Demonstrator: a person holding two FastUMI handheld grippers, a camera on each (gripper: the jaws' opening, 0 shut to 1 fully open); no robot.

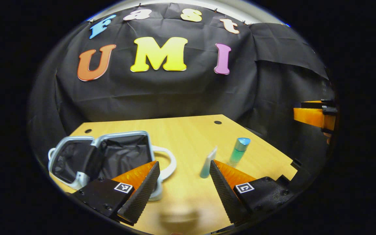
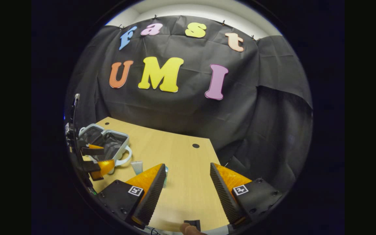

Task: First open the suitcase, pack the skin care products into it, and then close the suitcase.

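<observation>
Two claws: left gripper (image 1: 183,182) and right gripper (image 2: 188,182), both spread apart, holding nothing.
Suitcase (image 1: 109,153): open (dark lining), left of left claw.
Tube (image 1: 208,163), bottle (image 1: 239,151): just ahead, partly hidden.

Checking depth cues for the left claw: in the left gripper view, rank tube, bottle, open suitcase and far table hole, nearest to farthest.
1. Pale squeeze tube: just ahead, by the left claw's right finger.
2. Teal bottle with blue cap: slightly beyond, right.
3. Open silver-rimmed suitcase with black lining: left; too close to the bottle to call.
4. Round table hole: far edge.
</observation>
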